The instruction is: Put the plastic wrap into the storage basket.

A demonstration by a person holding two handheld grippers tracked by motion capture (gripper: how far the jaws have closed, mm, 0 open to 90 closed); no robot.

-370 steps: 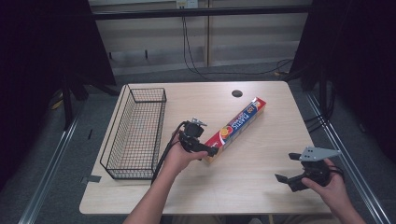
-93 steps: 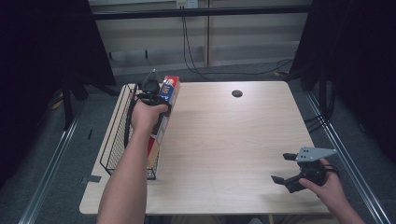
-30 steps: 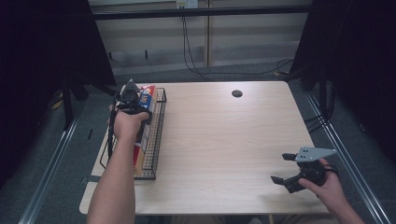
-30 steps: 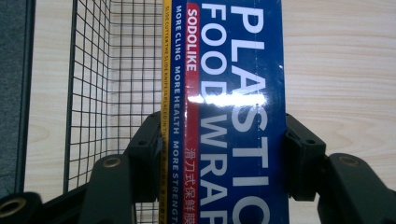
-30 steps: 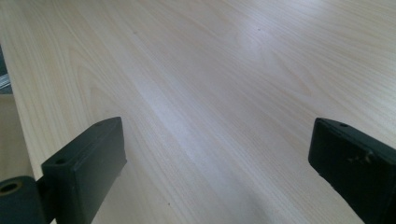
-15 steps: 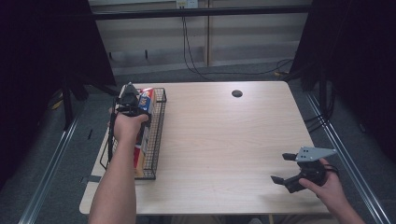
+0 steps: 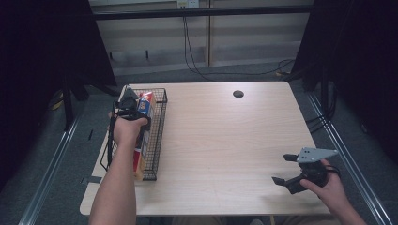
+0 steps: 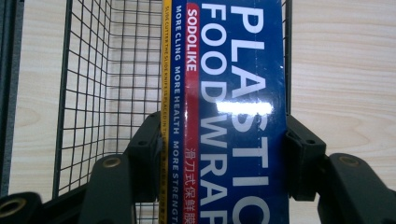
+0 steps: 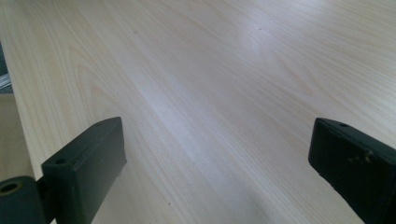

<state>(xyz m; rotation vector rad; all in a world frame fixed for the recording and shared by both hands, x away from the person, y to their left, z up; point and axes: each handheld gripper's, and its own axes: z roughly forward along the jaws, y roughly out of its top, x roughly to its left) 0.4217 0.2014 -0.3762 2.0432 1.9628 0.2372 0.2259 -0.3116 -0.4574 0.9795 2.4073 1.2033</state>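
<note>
A long blue and red plastic wrap box runs lengthwise in the black wire basket, close to the basket's right wall. My left gripper is shut on the box near its far end. In the left gripper view the black pads press both long sides of the box, with the basket mesh under it. I cannot tell whether the box rests on the basket bottom. My right gripper stands open near the table's front right corner, with only bare wood between its jaws.
The basket stands along the left edge of the light wooden table. A dark round cable hole sits at the back middle. Dark floor and curtains surround the table, and cables hang behind it.
Since the earliest frame, the left gripper lifted the box from the table's middle and carried it left into the basket. Over the last second it barely shifted. The right gripper stayed put.
</note>
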